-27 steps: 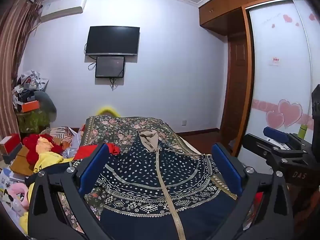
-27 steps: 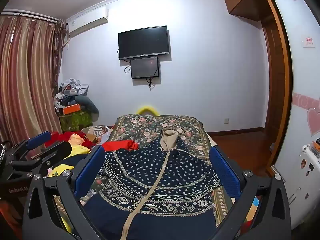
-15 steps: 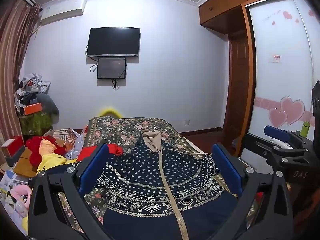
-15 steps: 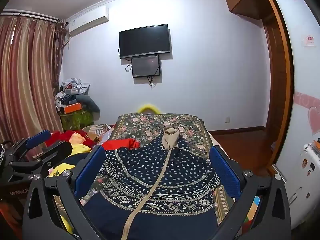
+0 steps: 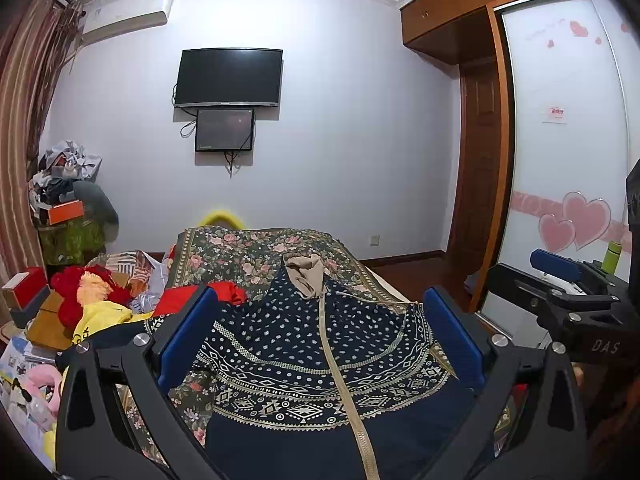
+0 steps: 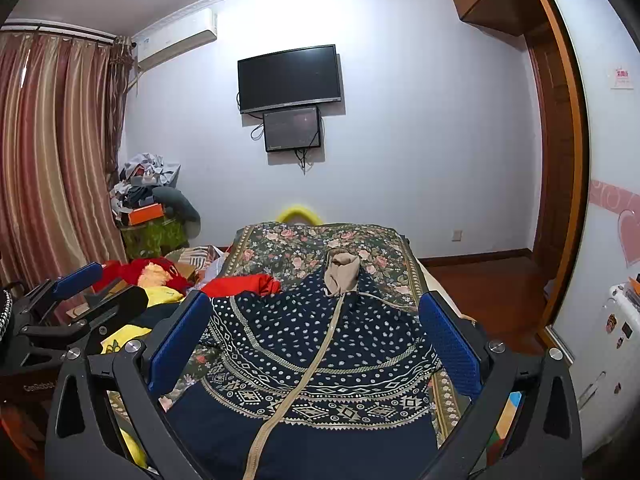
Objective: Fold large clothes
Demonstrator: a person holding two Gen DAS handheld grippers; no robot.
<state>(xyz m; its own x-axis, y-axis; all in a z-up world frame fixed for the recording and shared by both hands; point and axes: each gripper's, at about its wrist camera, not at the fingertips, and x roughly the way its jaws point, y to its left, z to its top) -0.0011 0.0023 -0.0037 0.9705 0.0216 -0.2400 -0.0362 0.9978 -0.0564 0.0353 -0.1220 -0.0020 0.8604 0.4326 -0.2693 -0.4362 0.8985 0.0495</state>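
Hooded jacket [image 5: 320, 356], navy with pale dots and bands of diamond pattern, lies front-up and spread flat on the floral bedspread [image 5: 256, 248], its beige hood [image 5: 306, 276] pointing to the far wall and a beige zip [image 5: 340, 380] running down its middle; a red garment [image 5: 224, 292] lies just beside its left shoulder.

Left gripper [image 5: 320, 344] hovers above the jacket with its blue pads set as wide as they go, nothing between them but air; right gripper [image 6: 316, 344] hangs beside it in the same way, fully open and empty; neither touches the cloth.

It looks to me a soft, fairly thick knit; limp, not slippery, heavy enough to sag and drag on the bedspread when lifted, and in no danger of damage. I would judge the shoulders, or the hem corners nearest the grippers, the best places to pinch; a single layer at an edge, so that the fold carries the whole side over; the zip gives a ready centre line to fold towards.
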